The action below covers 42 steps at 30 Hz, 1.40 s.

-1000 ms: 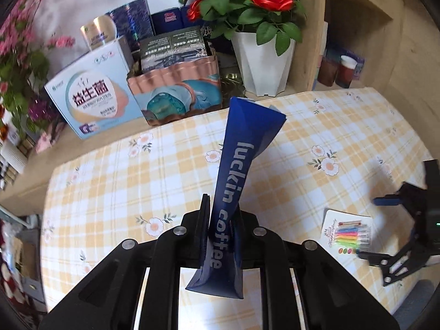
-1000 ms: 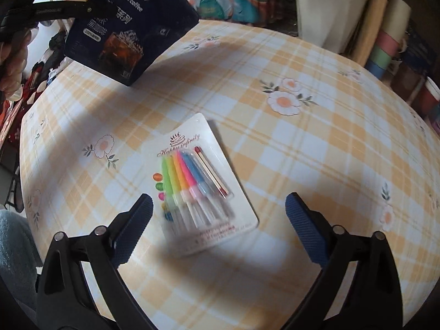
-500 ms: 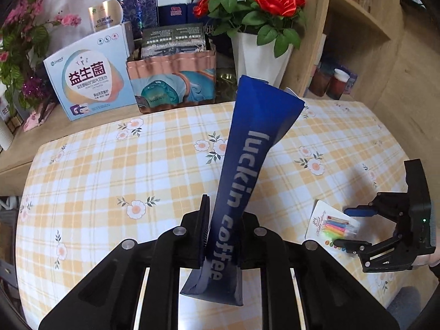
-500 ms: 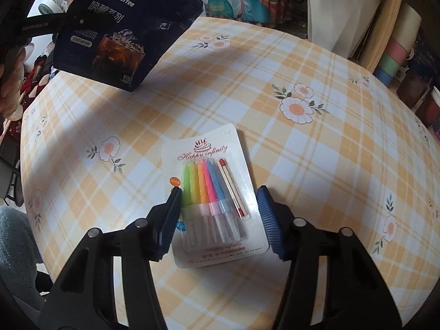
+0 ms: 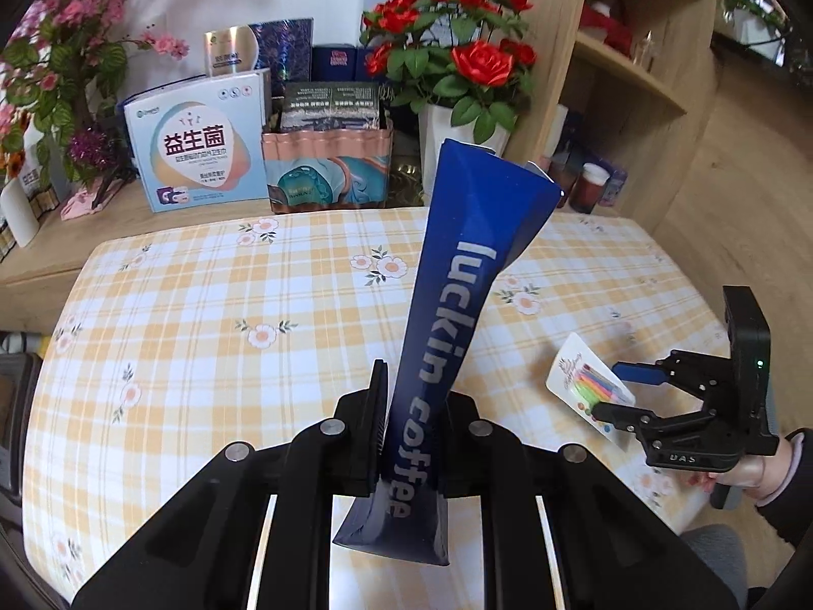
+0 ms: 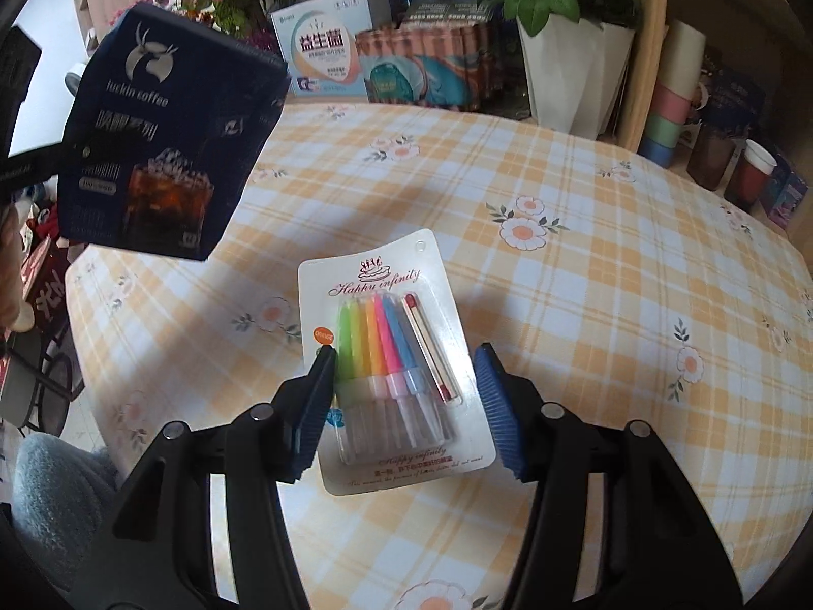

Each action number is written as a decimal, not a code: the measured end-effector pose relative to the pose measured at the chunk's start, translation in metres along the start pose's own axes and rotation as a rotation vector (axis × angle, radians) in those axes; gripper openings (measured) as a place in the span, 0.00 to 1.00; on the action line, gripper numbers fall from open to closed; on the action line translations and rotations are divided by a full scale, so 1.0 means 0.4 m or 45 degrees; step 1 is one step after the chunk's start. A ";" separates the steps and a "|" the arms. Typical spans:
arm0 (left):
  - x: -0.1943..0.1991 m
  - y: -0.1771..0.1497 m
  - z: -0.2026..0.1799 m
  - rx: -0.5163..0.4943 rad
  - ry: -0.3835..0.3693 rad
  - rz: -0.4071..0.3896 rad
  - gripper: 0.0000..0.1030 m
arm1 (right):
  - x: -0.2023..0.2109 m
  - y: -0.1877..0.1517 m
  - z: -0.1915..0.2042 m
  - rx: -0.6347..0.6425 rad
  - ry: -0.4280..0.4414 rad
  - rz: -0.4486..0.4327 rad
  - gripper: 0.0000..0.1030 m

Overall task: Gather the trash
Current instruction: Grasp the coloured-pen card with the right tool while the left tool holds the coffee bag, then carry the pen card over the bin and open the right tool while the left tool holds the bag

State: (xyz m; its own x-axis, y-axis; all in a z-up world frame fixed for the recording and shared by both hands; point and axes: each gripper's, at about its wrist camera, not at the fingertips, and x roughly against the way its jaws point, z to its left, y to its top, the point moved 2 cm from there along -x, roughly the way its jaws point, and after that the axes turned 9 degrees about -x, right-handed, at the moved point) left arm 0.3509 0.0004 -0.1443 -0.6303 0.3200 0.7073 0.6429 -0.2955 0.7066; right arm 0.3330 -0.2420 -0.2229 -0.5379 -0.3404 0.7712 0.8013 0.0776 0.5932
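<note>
A flattened dark blue Luckin Coffee box [image 5: 457, 279] sticks up from my left gripper [image 5: 406, 406], which is shut on its lower end. In the right wrist view the same box [image 6: 162, 152] hangs above the table's left side. A white card pack of coloured birthday candles [image 6: 386, 315] sits between the blue pads of my right gripper [image 6: 405, 356], whose pads press its two side edges. From the left wrist view the candle pack [image 5: 579, 371] is tilted up off the checked tablecloth [image 5: 203, 305] in the right gripper [image 5: 607, 390].
Along the table's far edge stand a white and blue product box [image 5: 198, 147], a pink tin of packets [image 5: 327, 168] and a white pot of red roses [image 5: 457, 142]. A wooden shelf [image 6: 711, 101] with cups is at the right. A hand [image 5: 737, 473] holds the right gripper.
The right gripper closed from wide open onto the candle pack and raised it off the cloth. The left gripper drew back and up with the coffee box still held.
</note>
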 end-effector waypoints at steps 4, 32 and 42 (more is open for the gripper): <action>0.087 -0.028 -0.025 0.017 0.004 -0.041 0.14 | 0.068 -0.020 0.027 -0.012 0.010 -0.051 0.55; 0.517 -0.352 -0.212 0.061 -0.012 -0.130 0.15 | 0.431 -0.305 0.249 -0.052 0.077 -0.232 0.55; 0.622 -0.492 -0.239 0.146 -0.008 -0.168 0.15 | 0.453 -0.449 0.311 -0.024 0.064 -0.154 0.56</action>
State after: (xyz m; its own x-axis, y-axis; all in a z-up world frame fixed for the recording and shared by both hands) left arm 0.0260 0.0521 -0.1057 -0.7101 0.3552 0.6080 0.6002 -0.1462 0.7864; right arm 0.0590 -0.2012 -0.1610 -0.6173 -0.3930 0.6815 0.7367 0.0154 0.6761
